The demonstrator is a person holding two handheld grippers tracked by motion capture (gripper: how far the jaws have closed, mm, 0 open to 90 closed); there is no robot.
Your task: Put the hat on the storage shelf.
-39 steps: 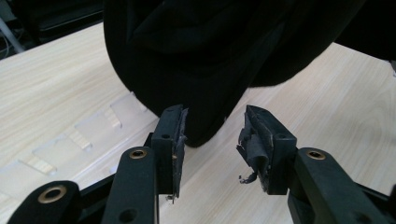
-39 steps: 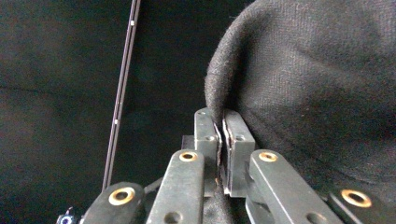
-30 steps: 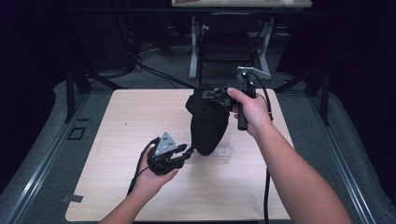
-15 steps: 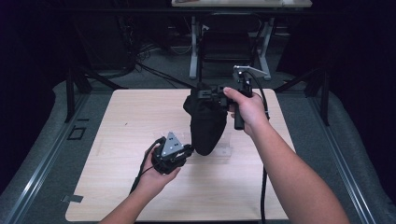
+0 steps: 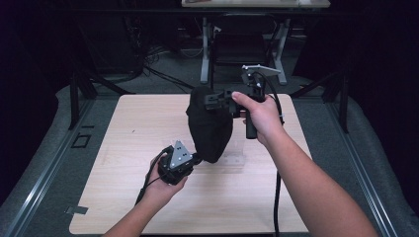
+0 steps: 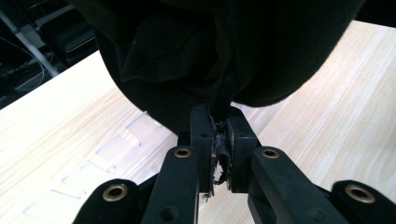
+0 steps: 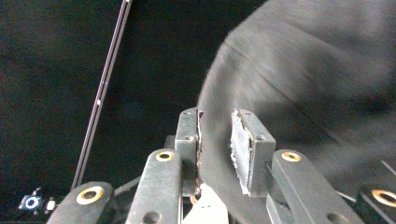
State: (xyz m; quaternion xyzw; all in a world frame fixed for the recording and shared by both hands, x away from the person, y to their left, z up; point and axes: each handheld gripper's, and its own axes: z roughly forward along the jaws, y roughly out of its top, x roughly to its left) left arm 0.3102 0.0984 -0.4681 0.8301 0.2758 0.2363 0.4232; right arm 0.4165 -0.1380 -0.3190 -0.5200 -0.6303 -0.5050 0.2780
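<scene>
Left gripper (image 5: 197,159), held low over the table (image 5: 123,148) in the person's left hand (image 5: 165,185): in the left gripper view its jaws are pinched tight on a fold at the bottom edge of the black cloth (image 6: 219,51), with frayed pad material visible between them. Compared with the frame one second earlier, this gripper sits at nearly the same place near the table's middle, turned only slightly.

Right gripper (image 5: 217,98), held in the right hand (image 5: 259,116) above the far half of the table: in the right gripper view a fold of the cloth (image 7: 299,93) passes between the jaws, which stand a little apart; the left pad lies against the fabric, while a narrow gap shows at the right pad (image 7: 239,147), so a firm grip cannot be confirmed. Since the earlier frame this gripper has been raised and shifted slightly toward the person's left.

Black cloth (image 5: 210,123): hangs as a rounded, pouch-like mass between the two grippers, upper end at the right gripper, lower end at the left gripper, clear of the pale wooden tabletop. It now appears somewhat more stretched than before. Faint rectangular outlines (image 6: 116,144) mark the table surface beneath it.
</scene>
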